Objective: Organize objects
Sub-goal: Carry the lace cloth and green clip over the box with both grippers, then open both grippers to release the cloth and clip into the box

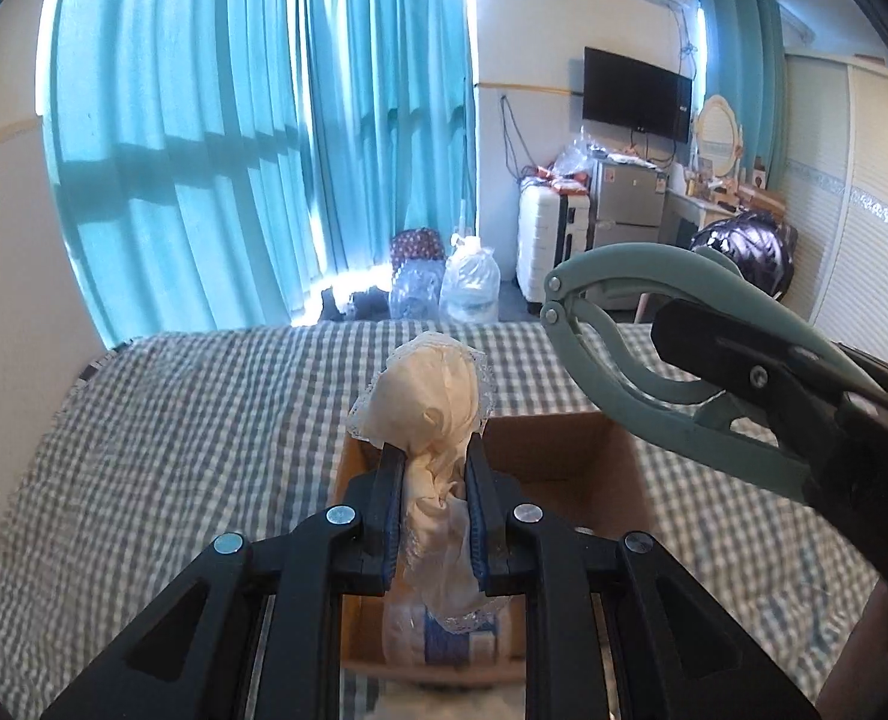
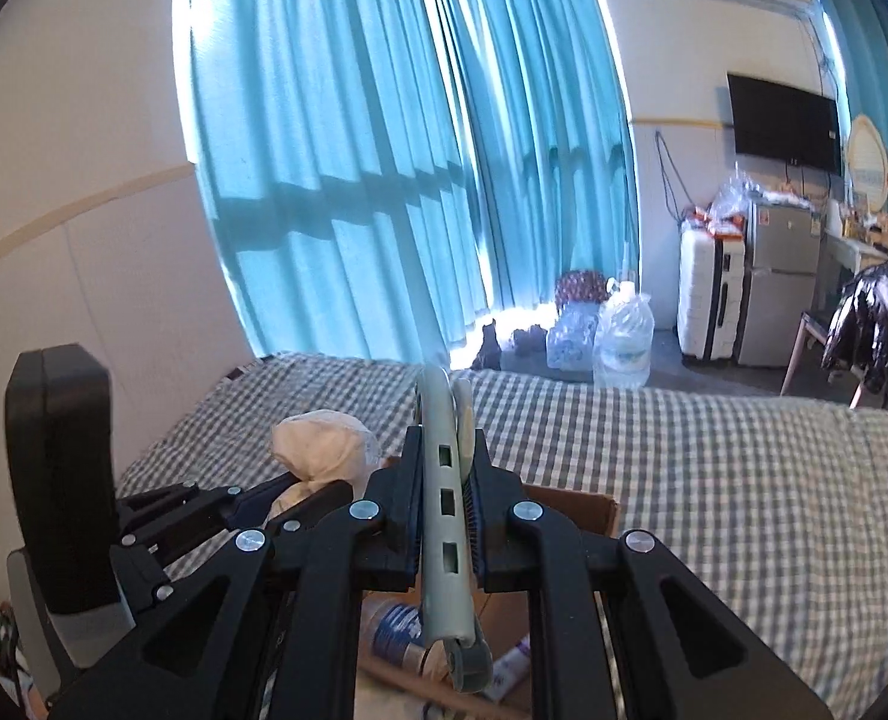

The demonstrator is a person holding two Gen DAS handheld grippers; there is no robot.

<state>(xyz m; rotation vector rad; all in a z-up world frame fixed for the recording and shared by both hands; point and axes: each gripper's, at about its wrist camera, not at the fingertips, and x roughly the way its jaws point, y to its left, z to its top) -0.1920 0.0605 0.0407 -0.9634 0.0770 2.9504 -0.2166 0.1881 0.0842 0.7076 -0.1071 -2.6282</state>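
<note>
My left gripper (image 1: 433,471) is shut on a cream cloth bundle with a lace edge (image 1: 429,402), held above an open cardboard box (image 1: 570,450) on the bed. The bundle also shows in the right wrist view (image 2: 318,444). My right gripper (image 2: 444,468) is shut on a grey-green plier-like hand tool (image 2: 441,516), held over the same box (image 2: 594,507). In the left wrist view the tool (image 1: 642,354) sticks out to the right of the bundle. A bottle with a blue label (image 2: 399,630) lies in the box.
A grey-checked bedspread (image 1: 192,420) covers the bed under the box. Beyond the bed are teal curtains (image 1: 234,138), water jugs (image 1: 471,288), a white suitcase (image 1: 546,246), a small fridge (image 1: 627,204) and a wall TV (image 1: 636,93).
</note>
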